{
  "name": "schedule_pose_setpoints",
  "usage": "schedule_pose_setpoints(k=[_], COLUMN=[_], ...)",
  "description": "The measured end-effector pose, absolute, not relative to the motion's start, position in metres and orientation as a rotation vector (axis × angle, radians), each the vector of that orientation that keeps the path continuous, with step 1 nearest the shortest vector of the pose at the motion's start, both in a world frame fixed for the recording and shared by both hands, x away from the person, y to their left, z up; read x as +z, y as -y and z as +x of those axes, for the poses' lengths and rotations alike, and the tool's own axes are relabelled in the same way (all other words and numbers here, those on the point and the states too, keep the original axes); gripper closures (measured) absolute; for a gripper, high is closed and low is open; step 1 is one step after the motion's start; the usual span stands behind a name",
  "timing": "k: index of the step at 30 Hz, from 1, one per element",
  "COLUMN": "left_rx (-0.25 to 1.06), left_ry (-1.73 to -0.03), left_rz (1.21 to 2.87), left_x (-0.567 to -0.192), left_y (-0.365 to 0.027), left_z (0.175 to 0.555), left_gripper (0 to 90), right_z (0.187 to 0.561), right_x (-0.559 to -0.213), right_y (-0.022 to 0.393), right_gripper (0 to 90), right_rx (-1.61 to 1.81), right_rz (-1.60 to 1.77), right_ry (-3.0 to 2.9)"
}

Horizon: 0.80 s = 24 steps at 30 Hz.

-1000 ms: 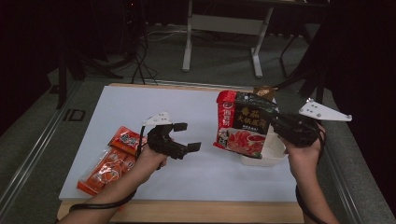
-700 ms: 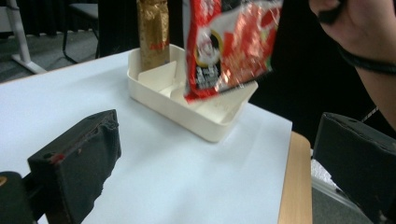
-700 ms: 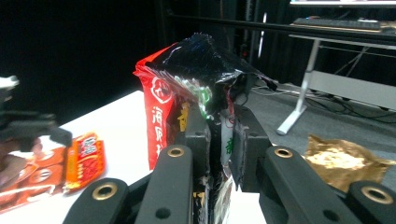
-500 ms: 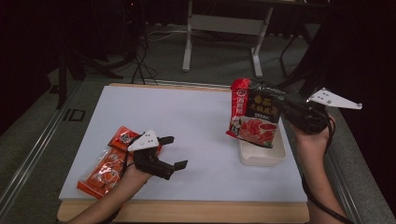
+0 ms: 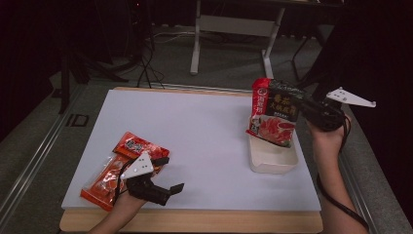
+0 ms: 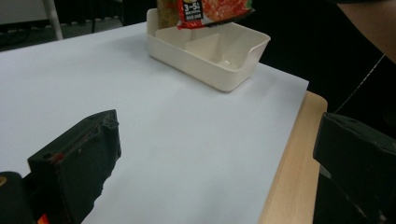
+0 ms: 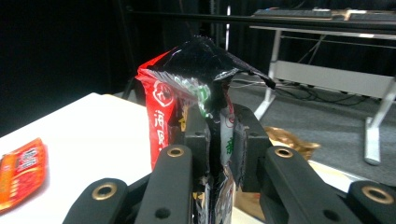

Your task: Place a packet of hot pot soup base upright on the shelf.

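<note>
My right gripper [image 5: 311, 111] is shut on the top edge of a red and black food packet [image 5: 273, 116]. The packet hangs upright over the cream divided box [image 5: 272, 158] at the right of the white board. In the right gripper view the pads [image 7: 196, 135] pinch the crumpled packet [image 7: 196, 70] between them. My left gripper [image 5: 170, 174] stands open and holds nothing, low over the board near its front edge. It is right beside two red snack packets [image 5: 139, 146] at the front left. In the left gripper view the open gripper [image 6: 217, 126] faces the box [image 6: 210, 56] across bare board.
The white board [image 5: 195, 126] lies on a wooden table whose edge [image 5: 195, 222] runs along the front. A gold-coloured wrapper [image 7: 285, 140] lies behind the box. A white table frame [image 5: 234, 29] and cables stand on the floor beyond.
My left gripper has dropped and drawn back toward the front edge, beside the red packets. My right gripper has carried the hanging packet to the right, over the cream box.
</note>
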<state>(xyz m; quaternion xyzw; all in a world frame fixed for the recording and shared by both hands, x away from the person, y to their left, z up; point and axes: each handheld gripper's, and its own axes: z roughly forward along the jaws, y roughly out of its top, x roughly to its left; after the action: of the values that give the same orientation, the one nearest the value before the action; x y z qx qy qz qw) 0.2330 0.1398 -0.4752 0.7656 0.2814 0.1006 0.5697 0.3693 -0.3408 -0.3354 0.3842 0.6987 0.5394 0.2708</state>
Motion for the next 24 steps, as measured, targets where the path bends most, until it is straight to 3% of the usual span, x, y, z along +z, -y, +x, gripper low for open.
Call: schedule_pose_setpoints(k=[24], left_rx=[0.213], left_ry=[-0.717], left_rz=[1.784], left_x=[-0.493], left_y=[-0.147], left_z=[0.223], left_gripper=[1.1], right_z=[0.426], right_x=[-0.372], right_y=[0.356], right_gripper=[78.1], right_rx=[1.395], right_rz=[1.069], right_ry=[-1.891])
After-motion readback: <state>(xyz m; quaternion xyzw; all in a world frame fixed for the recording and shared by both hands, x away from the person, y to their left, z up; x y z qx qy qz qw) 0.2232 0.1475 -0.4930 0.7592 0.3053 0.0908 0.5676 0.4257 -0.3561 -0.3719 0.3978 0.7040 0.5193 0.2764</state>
